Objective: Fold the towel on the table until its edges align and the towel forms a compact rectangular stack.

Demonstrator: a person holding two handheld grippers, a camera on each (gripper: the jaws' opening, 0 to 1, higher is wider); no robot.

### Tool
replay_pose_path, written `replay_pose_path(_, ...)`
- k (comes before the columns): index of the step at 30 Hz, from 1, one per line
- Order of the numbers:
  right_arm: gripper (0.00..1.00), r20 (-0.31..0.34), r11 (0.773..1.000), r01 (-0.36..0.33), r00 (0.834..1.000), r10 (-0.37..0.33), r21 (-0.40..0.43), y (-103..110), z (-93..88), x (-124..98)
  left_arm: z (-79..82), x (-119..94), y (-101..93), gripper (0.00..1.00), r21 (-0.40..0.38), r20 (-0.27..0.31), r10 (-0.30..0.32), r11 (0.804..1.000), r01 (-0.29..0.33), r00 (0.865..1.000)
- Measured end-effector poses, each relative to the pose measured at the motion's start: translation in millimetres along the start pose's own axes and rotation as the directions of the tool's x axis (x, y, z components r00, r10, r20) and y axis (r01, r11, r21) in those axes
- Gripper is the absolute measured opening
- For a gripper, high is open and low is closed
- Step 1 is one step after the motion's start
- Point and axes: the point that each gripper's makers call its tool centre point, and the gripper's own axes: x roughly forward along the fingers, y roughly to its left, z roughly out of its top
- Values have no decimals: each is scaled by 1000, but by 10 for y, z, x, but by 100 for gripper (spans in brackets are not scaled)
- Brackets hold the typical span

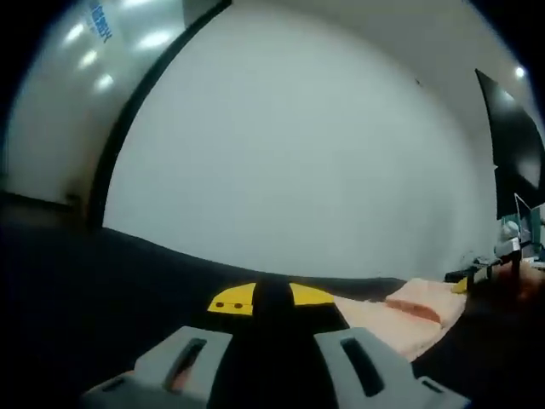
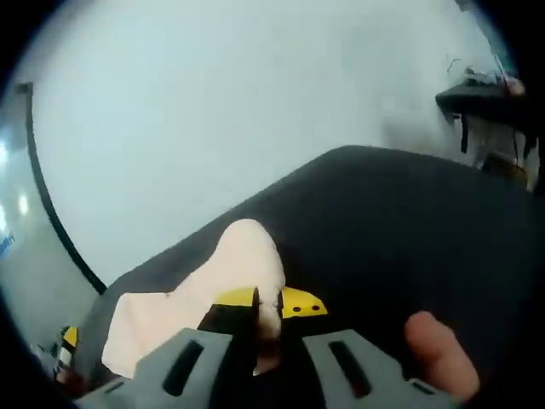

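Both grippers sit low over the dark bench [image 1: 77, 281]: the right gripper [image 2: 271, 328], jaws pinched shut on the peach towel [image 2: 230, 273] trailing to nine o'clock, is nearer; the left gripper [image 1: 272, 319], jaws nearly closed and seemingly empty, has it at two o'clock.

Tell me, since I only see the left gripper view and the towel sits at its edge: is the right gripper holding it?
Observer: Yes, in the right gripper view the right gripper is shut on a raised fold of the towel.
Operator: And the rest of it?
Observer: It lies on the black table, trailing toward that view's lower left.
Operator: Anything else nearby?
Observer: A person's finger at lower right, off the towel.
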Motion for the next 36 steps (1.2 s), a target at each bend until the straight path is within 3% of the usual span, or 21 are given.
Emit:
replay_pose_path(4,6,78,982,-24,996,39,-187,569,217,-132,24,101,170,15,-25,12,8,1000,-8,1000)
replay_pose_path(8,6,141,930,-29,986,86,-366,1177,286,-271,-53,152,249,15,-41,-18,17,999,-18,1000)
replay_pose_path(9,6,153,901,-24,983,100,-433,1390,260,-302,-58,163,257,15,-43,-19,21,999,-21,1000)
replay_pose_path(11,6,152,803,-17,979,133,-596,1772,129,-318,-49,173,283,15,-52,-12,25,998,-25,1000)
replay_pose_path(12,6,138,766,-28,979,151,-642,1958,24,-314,-49,181,298,15,-57,-11,27,998,-28,1000)
replay_pose_path(14,6,137,713,-43,971,194,-700,2285,-164,-315,-61,238,370,15,-58,-9,35,998,-36,999)
replay_pose_path(15,6,141,678,-38,968,207,-734,2409,-255,-328,-50,192,309,15,-63,-4,34,997,-34,999)
replay_pose_path(16,6,142,657,-39,965,220,-753,2494,-325,-337,-46,182,301,15,-67,-3,36,997,-36,999)
replay_pose_path(18,6,111,583,-73,955,274,-809,2773,-637,-356,-36,181,358,15,-78,5,52,996,-52,999)
replay_pose_path(23,7,23,424,-120,948,316,-898,3036,-1280,-290,19,142,493,15,-157,43,86,984,-79,995)
replay_pose_path(25,9,-32,413,-158,955,296,-897,2996,-1522,-210,20,92,459,15,-169,47,92,982,-83,995)
replay_pose_path(26,13,-64,391,-183,952,298,-902,2985,-1620,-174,17,80,462,15,-176,47,96,981,-86,994)
replay_pose_path(27,18,-102,297,-206,939,329,-932,3021,-1707,-190,16,103,503,15,-191,52,97,978,-85,994)
replay_pose_path(28,25,-102,199,-189,918,383,-962,3097,-1713,-245,23,90,489,15,-197,57,95,977,-82,994)
replay_pose_path(29,39,-97,182,-191,898,429,-965,3157,-1725,-332,28,50,435,15,-201,60,91,977,-77,994)
replay_pose_path(30,48,-117,225,-239,886,450,-945,3164,-1791,-430,32,45,422,15,-205,63,87,976,-72,994)
replay_pose_path(31,55,-131,264,-294,858,497,-919,3195,-1824,-557,39,38,416,15,-205,64,85,976,-70,994)
replay_pose_path(32,56,-138,292,-337,832,538,-895,3238,-1805,-633,43,28,403,15,-202,65,84,977,-69,994)
replay_pose_path(34,45,-151,340,-400,807,571,-851,3117,-1786,-896,49,43,436,15,-206,70,88,976,-72,994)
replay_pose_path(35,41,-121,362,-412,783,610,-836,3079,-1659,-992,46,42,429,15,-213,73,90,974,-73,993)
replay_pose_path(36,41,-58,405,-420,749,660,-812,3009,-1396,-1070,42,39,432,15,-222,73,91,972,-72,993)
